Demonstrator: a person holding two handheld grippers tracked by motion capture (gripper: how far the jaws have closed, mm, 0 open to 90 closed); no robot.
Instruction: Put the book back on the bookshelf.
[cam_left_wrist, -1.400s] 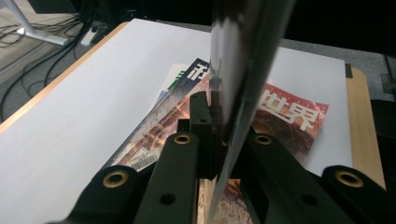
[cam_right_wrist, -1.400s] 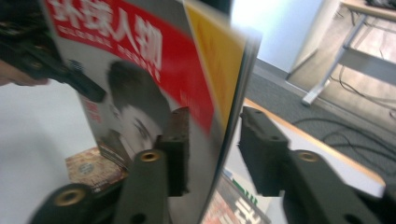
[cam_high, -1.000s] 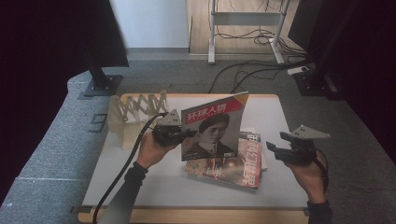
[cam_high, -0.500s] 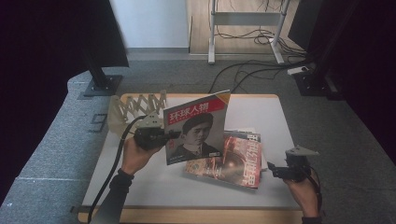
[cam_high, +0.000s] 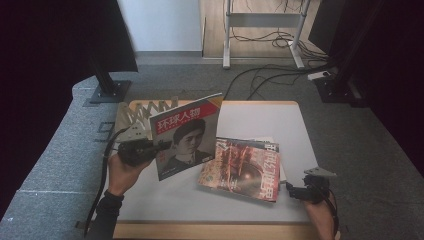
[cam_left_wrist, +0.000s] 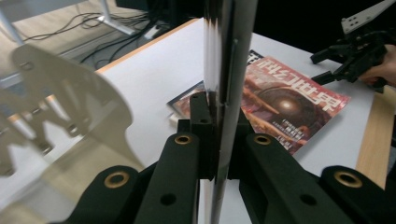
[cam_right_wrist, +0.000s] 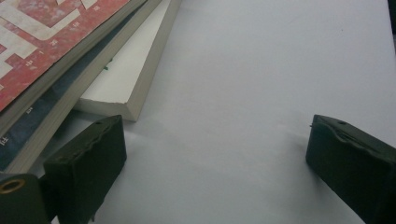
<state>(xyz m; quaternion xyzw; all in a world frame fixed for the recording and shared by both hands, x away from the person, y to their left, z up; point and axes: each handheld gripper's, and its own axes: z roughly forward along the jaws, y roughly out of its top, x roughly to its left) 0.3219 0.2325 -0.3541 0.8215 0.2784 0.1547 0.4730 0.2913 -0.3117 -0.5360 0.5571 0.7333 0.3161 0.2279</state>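
- Left gripper: jaws closed tight on the left edge of the portrait magazine, held upright above the table, left of the stack of books
- Magazine judged light, thin, floppy, glossy and slippery; best pinched deep at the spine edge
- Right gripper: jaws have just been opening, now wide with nothing between them, low at the stack's right corner
- Wooden rack behind the magazine

The held magazine has a glossy paper cover, the table a smooth matt white top edged in wood, the rack pale wood.
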